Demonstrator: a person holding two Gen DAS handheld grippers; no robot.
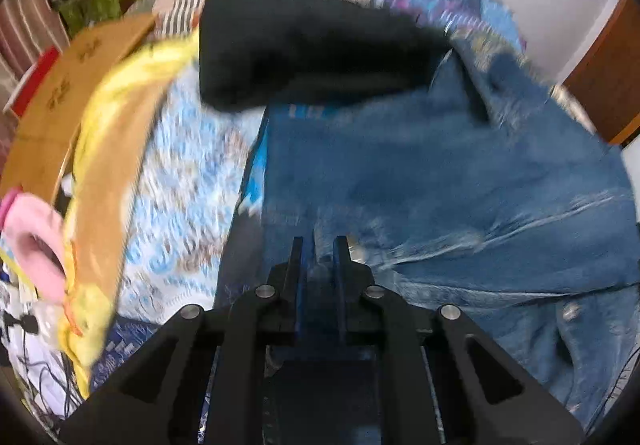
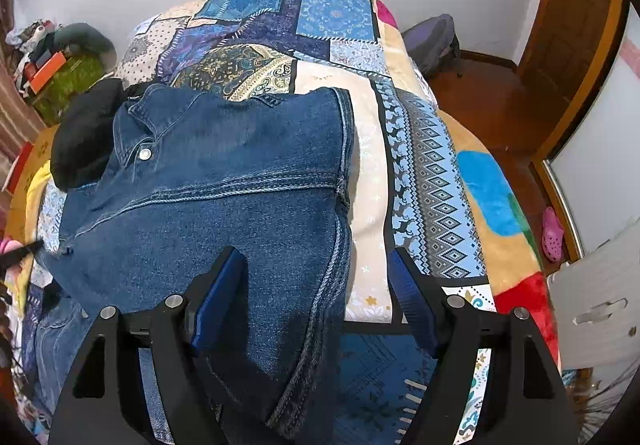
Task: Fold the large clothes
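A blue denim jacket (image 2: 224, 197) lies spread on the patchwork bedspread (image 2: 424, 189), collar toward the far left. It also fills the left wrist view (image 1: 460, 181), which is blurred. My left gripper (image 1: 319, 245) is shut on a fold of the denim at the jacket's near edge. My right gripper (image 2: 316, 265) is open, its blue pads (image 2: 218, 297) wide apart above the jacket's near right edge, touching nothing.
A black garment (image 1: 304, 41) lies beyond the jacket, also in the right wrist view (image 2: 86, 133). A yellow cloth (image 1: 120, 133) and cardboard (image 1: 60, 101) lie left of the bed. A backpack (image 2: 434, 41), wooden door (image 2: 576, 17) and pink shoe (image 2: 553, 235) are on the right.
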